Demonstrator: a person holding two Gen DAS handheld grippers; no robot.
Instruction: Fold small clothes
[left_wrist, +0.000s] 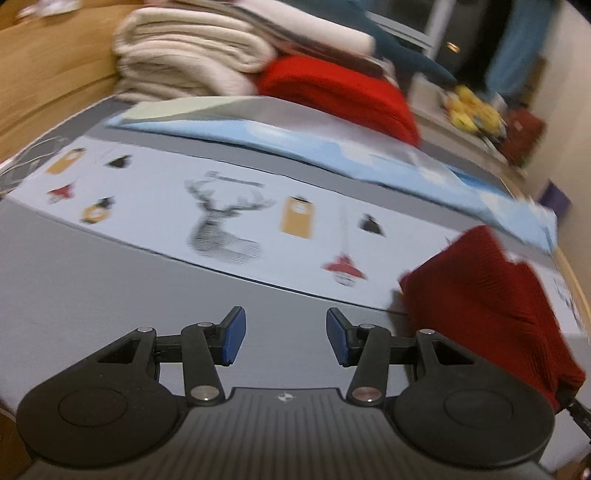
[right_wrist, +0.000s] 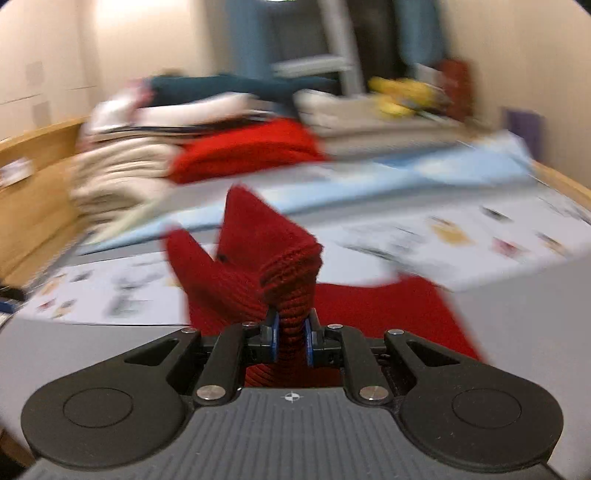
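Pinching red knit garment (right_wrist: 273, 258) — right gripper (right_wrist: 291, 341) jaws nearly closed

A home bedroom: printed bedsheet (left_wrist: 229, 206), wooden bedframe (left_wrist: 48, 85), stacked blankets (left_wrist: 184, 59).

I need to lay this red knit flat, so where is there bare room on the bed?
Free: the grey sheet before the left claw, bordered by the deer-print strip. Crowded: the far end, with the cream stack and folded red knit.

Two grippers (left_wrist: 283, 338) (right_wrist: 291, 341) — one dark red knit garment (right_wrist: 258, 266), one bright red folded knit (left_wrist: 332, 88), one cream stack (left_wrist: 184, 55)
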